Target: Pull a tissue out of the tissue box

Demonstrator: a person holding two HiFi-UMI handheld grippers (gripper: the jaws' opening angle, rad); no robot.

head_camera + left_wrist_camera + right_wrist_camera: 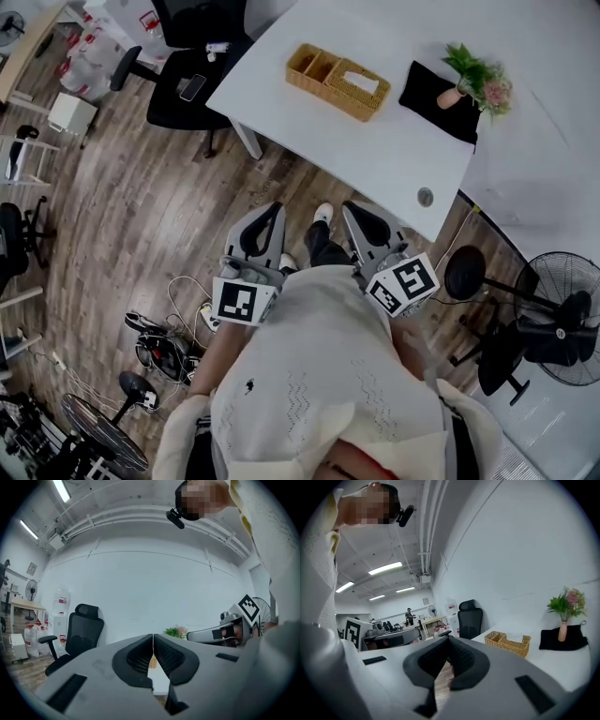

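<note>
White table (pixel 375 159) ahead, wood floor (pixel 141 216) below, left gripper (pixel 272 208) and right gripper (pixel 352 208) side by side short of the table edge, both clenched on nothing, wicker tissue box (pixel 356 91) on the table, well apart from both

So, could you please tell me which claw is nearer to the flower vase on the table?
Right. In the head view the right claw is short of the table, down-left of the flower vase; the left claw is beside it, even farther left.

Office chair (pixel 169 101), flower vase (pixel 451 96), standing fan (pixel 553 328)
</note>
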